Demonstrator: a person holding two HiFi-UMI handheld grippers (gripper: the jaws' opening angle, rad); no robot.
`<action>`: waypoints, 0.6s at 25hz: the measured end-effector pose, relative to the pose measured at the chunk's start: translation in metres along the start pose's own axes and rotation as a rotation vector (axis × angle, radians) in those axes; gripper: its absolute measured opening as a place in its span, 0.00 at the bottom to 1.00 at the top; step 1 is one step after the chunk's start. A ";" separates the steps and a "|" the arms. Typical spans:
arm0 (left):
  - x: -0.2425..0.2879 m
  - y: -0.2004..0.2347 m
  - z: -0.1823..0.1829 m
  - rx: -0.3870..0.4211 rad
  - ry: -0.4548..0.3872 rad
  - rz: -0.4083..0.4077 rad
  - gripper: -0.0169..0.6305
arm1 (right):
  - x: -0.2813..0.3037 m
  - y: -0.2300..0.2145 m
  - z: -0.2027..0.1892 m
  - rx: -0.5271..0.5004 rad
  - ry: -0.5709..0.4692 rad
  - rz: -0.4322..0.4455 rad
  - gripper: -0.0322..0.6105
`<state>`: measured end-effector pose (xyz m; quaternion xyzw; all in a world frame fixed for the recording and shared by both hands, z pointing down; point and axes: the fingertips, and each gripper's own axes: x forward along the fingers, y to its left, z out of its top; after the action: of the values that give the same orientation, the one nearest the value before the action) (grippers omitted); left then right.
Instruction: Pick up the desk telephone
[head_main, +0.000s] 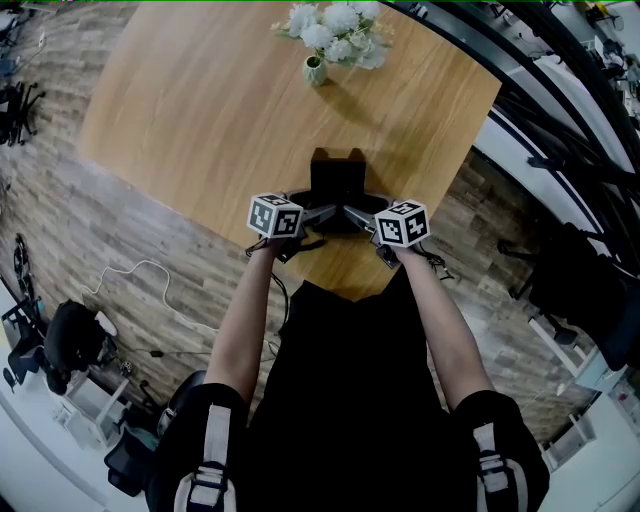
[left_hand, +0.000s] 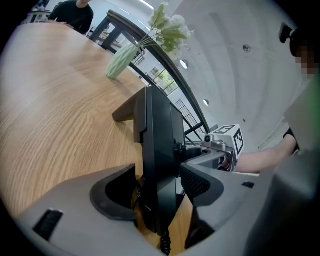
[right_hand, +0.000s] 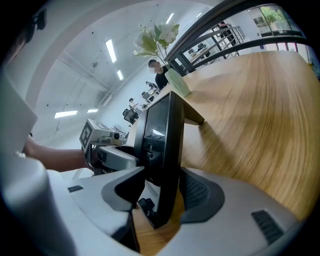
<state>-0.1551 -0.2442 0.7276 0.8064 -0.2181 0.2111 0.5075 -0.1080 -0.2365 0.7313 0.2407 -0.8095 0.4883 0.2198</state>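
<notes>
A black desk telephone (head_main: 335, 183) stands on the wooden table (head_main: 200, 110) near its front edge, propped on its rear stand. My left gripper (head_main: 312, 214) reaches it from the left and my right gripper (head_main: 360, 216) from the right. In the left gripper view the telephone (left_hand: 157, 150) stands edge-on between the jaws of the left gripper (left_hand: 157, 186); a narrow gap shows at the left pad, so the gripper is open. In the right gripper view the right gripper (right_hand: 162, 191) has both pads against the telephone (right_hand: 162, 145). A coiled cord (left_hand: 164, 244) hangs below.
A pale green vase with white flowers (head_main: 318, 62) stands at the table's far edge, beyond the telephone. Wood-plank floor with a white cable (head_main: 130, 275) lies left of the table. Black chairs and equipment (head_main: 70, 345) sit at the lower left. People sit far back in the room.
</notes>
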 end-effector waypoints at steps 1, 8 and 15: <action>0.002 0.000 0.000 0.004 0.010 0.001 0.44 | 0.000 0.000 0.000 0.002 -0.001 0.000 0.39; 0.006 0.000 -0.003 0.023 0.028 0.016 0.45 | 0.000 0.000 -0.001 0.013 0.002 0.012 0.39; 0.006 -0.001 -0.003 0.029 0.029 0.015 0.44 | -0.001 -0.001 -0.002 0.032 -0.006 0.028 0.38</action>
<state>-0.1499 -0.2422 0.7315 0.8088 -0.2135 0.2297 0.4975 -0.1069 -0.2353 0.7323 0.2341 -0.8056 0.5034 0.2068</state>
